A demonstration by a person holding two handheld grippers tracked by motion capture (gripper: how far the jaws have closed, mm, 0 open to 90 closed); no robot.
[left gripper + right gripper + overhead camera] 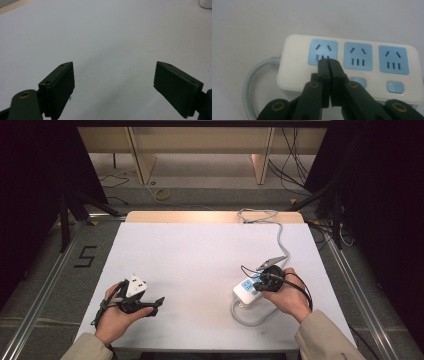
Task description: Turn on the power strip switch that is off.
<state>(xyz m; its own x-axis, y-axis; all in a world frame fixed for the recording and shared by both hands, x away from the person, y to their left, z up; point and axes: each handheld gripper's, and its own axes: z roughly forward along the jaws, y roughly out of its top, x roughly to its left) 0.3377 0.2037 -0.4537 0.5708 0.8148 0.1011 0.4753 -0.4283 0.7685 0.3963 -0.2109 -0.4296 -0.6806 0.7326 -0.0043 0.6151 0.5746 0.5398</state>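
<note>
Work in hand looks like switch-pressing on the power strip, white, lying on the table at right-front, cord looping off its near end toward the table edge. Right gripper clenched, jaws together, nothing between them, tips down over the strip's left end, at the lower edge of the first socket. In high view right gripper sits on top of the strip, hand wrapped round it. Left gripper parked well apart at left-front, jaws wide, released, nothing but bare white table between them in left gripper view; corner of something white at top right there, prob the strip, can't confirm. Progress, judged: tips arrived at the strip but whether a press is made or pending, can't tell. First switch hidden under the jaws. Tiny red dots by the second switch and third switch, so those two channels prob on; first channel's lamp not visible. No plug in any socket. Left to do, prob: finish the press on the hidden switch, lift clear. Counts: strip x1; blue sockets x3; switches seen x2 (third presumed under jaws); red lamps seen x2; grippers x2; grey cable x1 running from strip toward the table's far edge. Floor marking "5" left of table x1.
</note>
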